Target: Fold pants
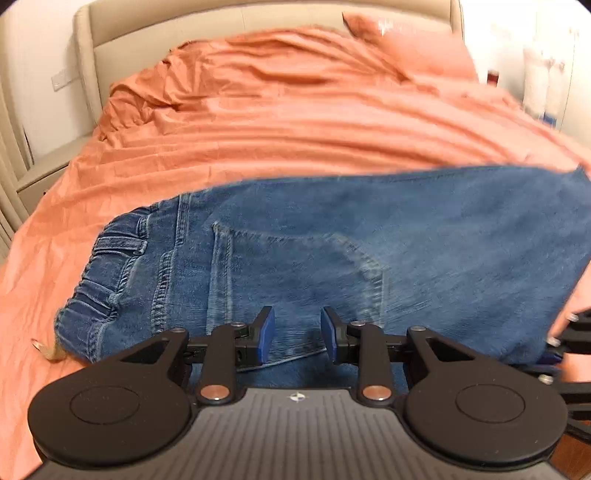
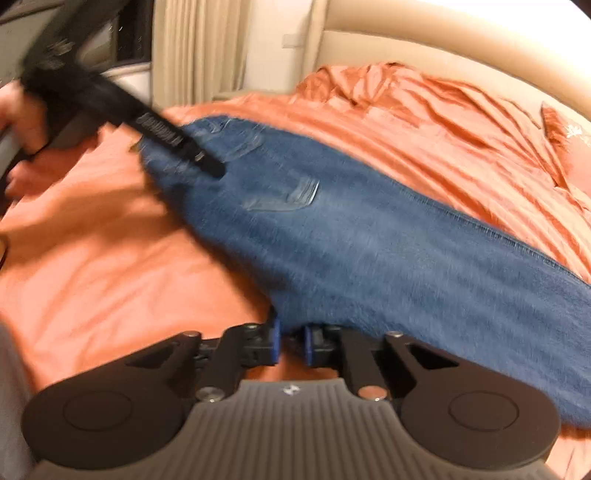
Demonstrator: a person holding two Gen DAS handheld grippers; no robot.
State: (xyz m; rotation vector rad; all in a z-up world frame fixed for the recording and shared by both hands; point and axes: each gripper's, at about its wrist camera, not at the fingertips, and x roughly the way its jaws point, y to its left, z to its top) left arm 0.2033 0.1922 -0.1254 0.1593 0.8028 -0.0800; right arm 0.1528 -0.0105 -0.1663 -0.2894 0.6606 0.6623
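Observation:
Blue denim pants [image 1: 332, 251] lie folded lengthwise on an orange bedsheet [image 1: 258, 122], waistband to the left, back pocket facing up. My left gripper [image 1: 297, 332] is open just over the near edge of the pants by the pocket, holding nothing. In the right wrist view the pants [image 2: 369, 240] run diagonally from upper left to lower right. My right gripper [image 2: 291, 341] is nearly closed on the near edge of the denim, with a narrow gap showing. The left gripper [image 2: 207, 166] shows there as a blurred black tool over the waistband end.
A beige padded headboard [image 1: 236, 26] stands at the far end of the bed. An orange pillow [image 1: 406, 44] lies at the back right. Curtains [image 2: 199, 48] hang at the left side. Orange sheet [image 2: 110, 258] lies bare left of the pants.

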